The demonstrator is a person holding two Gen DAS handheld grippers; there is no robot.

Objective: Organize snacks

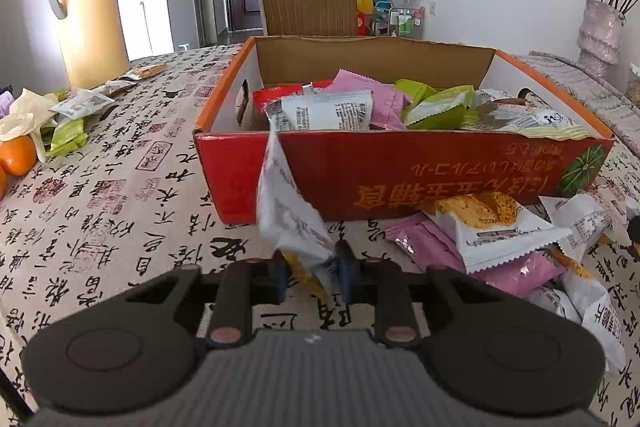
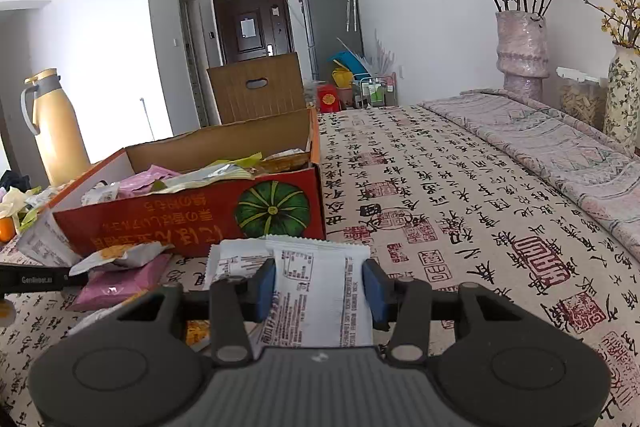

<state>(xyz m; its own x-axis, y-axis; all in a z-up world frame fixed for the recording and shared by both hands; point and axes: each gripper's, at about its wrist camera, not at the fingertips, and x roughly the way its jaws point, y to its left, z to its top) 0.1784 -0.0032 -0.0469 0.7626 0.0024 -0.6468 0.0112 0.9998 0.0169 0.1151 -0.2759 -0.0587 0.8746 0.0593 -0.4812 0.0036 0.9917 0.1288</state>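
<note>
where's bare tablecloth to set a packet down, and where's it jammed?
Free: the wide stretch of tablecloth right of the red cardboard box, up to the folded cloth; also the strip between box and yellow thermos. Crowded: the box interior, the packet pile before its front wall, and the oranges by the thermos.

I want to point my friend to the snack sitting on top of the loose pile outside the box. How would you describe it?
Find the red cardboard box with the green pumpkin printed on its front. Just below its right front corner lies a heap of packets on the calligraphy tablecloth. The white packet with the cookie picture lies on top of the pink packets; it alone shows a golden-brown biscuit picture and a zigzag edge.
</note>
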